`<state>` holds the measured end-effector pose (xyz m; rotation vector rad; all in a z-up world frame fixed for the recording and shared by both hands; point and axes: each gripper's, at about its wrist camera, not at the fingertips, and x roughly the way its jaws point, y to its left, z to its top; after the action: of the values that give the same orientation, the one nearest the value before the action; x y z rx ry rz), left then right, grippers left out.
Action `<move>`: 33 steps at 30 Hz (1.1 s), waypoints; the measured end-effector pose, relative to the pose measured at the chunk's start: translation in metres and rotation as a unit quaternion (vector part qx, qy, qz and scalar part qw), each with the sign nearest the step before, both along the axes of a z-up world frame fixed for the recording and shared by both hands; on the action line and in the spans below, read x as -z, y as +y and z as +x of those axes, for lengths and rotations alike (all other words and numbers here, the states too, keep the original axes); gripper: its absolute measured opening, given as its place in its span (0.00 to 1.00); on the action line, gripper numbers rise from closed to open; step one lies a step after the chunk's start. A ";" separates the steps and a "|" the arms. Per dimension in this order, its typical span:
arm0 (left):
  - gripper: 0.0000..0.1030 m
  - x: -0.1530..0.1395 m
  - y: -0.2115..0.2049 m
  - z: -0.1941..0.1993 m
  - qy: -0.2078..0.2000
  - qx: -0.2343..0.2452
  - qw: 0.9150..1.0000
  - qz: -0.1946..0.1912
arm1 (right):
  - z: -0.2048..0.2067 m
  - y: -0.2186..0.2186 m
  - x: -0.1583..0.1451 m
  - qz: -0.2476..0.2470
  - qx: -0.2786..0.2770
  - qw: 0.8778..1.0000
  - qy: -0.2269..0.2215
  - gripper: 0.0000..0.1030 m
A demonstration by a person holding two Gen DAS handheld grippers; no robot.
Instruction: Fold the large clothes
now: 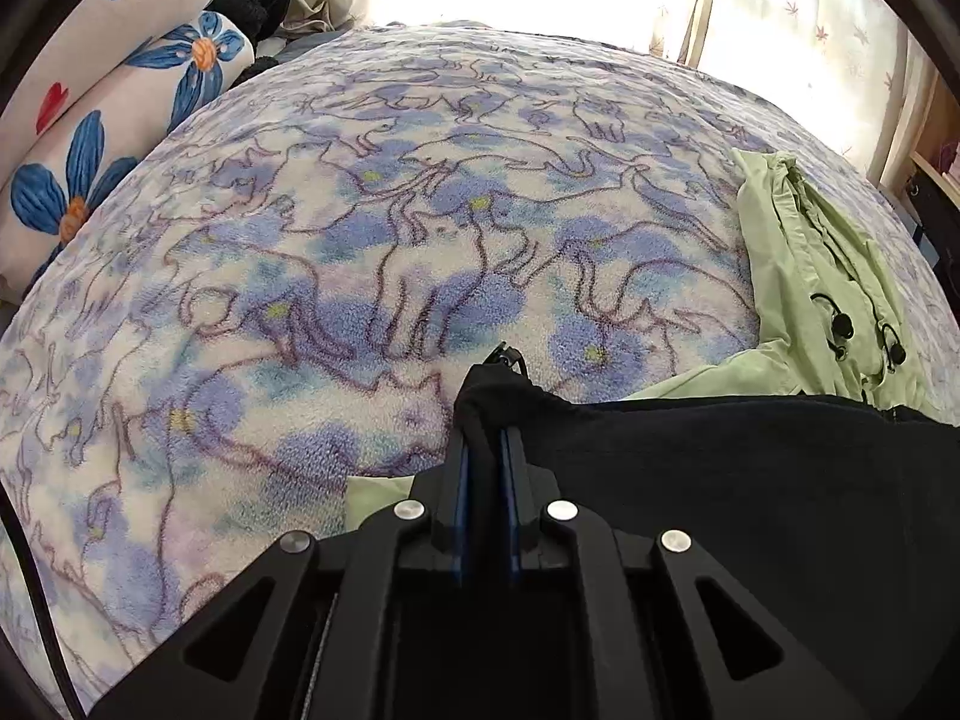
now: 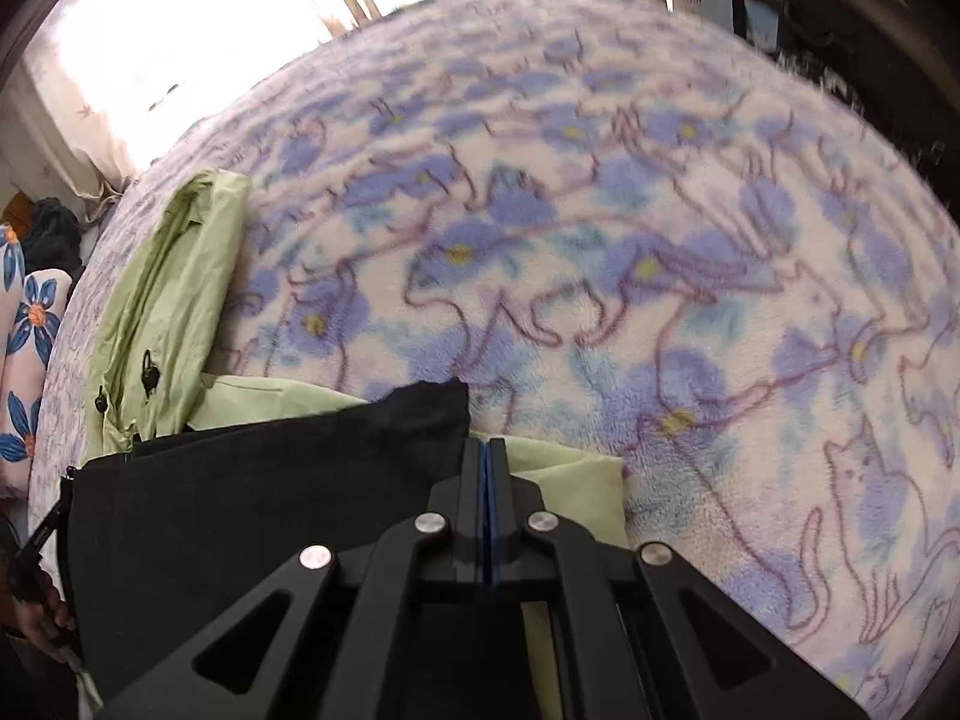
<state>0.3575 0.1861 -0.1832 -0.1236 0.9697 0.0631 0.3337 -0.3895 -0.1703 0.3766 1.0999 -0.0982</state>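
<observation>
My left gripper is clamped on the black garment: its fingers stand close together with a fold of dark cloth bunched up between the blue pads, and a zipper pull sticks out just past the tips. From that pinched corner the black cloth stretches away to the right of the tool.

My right gripper has its jaws pressed fully together, the blue pads meeting in a thin line. The opposite corner of the black garment peaks just to the left of its tips and touches the left finger; I cannot tell from this view whether any cloth is actually caught between the pads. The dark fabric spreads out to the left of this tool.

Under the black garment lies a light green jacket. Ahead and to the right of the left tool its hood with black cord toggles lies crumpled. A green strip also shows just beside and right of the right tool's fingers.

Everything rests on a fleece blanket printed with blue flowers and outlined cats, which fills the space ahead of both tools. Far ahead and left of the left tool lie flower-printed pillows.
</observation>
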 end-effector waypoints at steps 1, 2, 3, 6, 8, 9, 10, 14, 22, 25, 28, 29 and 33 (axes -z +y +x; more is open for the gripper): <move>0.07 0.000 0.001 0.000 0.001 -0.002 1.000 -0.004 | -0.001 -0.006 0.001 0.022 0.007 1.000 -0.003 0.01; 0.07 0.000 0.003 0.000 0.002 -0.003 1.000 -0.009 | -0.004 -0.011 0.000 0.045 0.016 0.999 -0.011 0.01; 0.07 0.000 0.003 0.000 0.002 -0.003 1.000 -0.011 | -0.007 -0.014 0.001 0.065 0.022 0.997 -0.019 0.01; 0.07 0.001 0.002 0.000 0.003 -0.001 1.000 -0.007 | -0.014 -0.022 0.005 0.120 0.033 0.992 -0.034 0.01; 0.08 0.001 -0.001 0.000 0.004 0.000 1.000 0.000 | -0.016 -0.023 0.009 0.134 0.035 0.990 -0.033 0.01; 0.08 0.001 -0.002 0.000 0.004 0.001 1.000 0.002 | -0.017 -0.025 0.010 0.140 0.038 0.989 -0.033 0.01; 0.08 0.001 -0.002 0.000 0.004 0.001 1.000 0.002 | -0.020 -0.027 0.011 0.149 0.044 0.987 -0.035 0.01; 0.09 0.002 -0.002 0.001 0.008 0.002 1.000 -0.002 | -0.029 -0.037 0.013 0.183 0.067 0.980 -0.047 0.15; 0.12 0.003 -0.004 0.001 0.012 0.006 1.000 0.003 | -0.037 -0.042 0.004 0.203 0.063 0.975 -0.070 0.27; 0.13 0.003 -0.004 0.002 0.012 0.007 1.000 0.003 | -0.039 -0.044 0.005 0.224 0.060 0.970 -0.077 0.27; 0.13 0.003 -0.004 0.001 0.012 0.007 1.000 0.004 | -0.038 -0.043 0.007 0.231 0.056 0.969 -0.072 0.27; 0.13 0.003 -0.004 0.001 0.012 0.007 1.000 0.005 | -0.039 -0.044 0.009 0.236 0.058 0.967 -0.070 0.27; 0.14 0.003 -0.004 0.001 0.012 0.008 1.000 0.005 | -0.045 -0.053 0.016 0.256 0.082 0.961 -0.068 0.27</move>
<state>0.3586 0.1818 -0.1867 -0.1060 0.9943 0.0547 0.2884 -0.4421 -0.1862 0.9280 0.9469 0.0688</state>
